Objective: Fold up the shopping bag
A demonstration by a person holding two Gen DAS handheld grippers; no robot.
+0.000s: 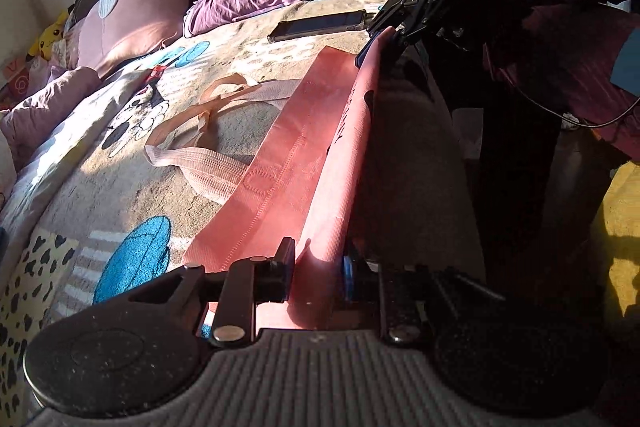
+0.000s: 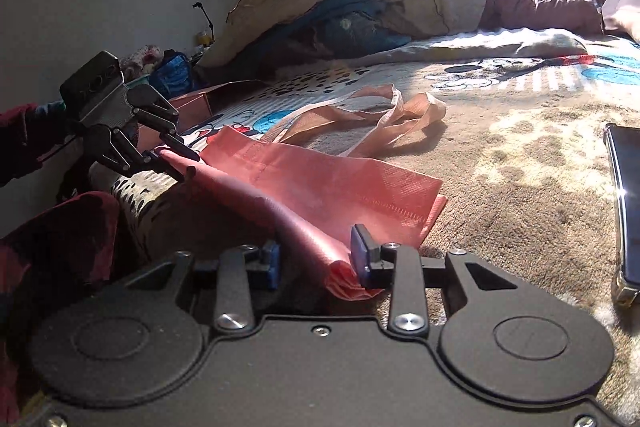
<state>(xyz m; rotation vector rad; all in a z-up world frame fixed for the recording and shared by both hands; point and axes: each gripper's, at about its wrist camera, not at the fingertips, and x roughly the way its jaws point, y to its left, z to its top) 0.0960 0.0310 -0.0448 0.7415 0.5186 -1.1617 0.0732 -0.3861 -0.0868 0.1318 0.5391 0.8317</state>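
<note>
Blanket (image 2: 500, 155) (cartoon print) covers bed; bag (image 2: 320, 183) on it

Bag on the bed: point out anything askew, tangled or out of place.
The pink shopping bag lies flat with one long edge lifted by both grippers. Its handles sprawl crossed and looped on the blanket instead of lying tucked in. A phone lies loose just beyond the bag's far end.
</note>
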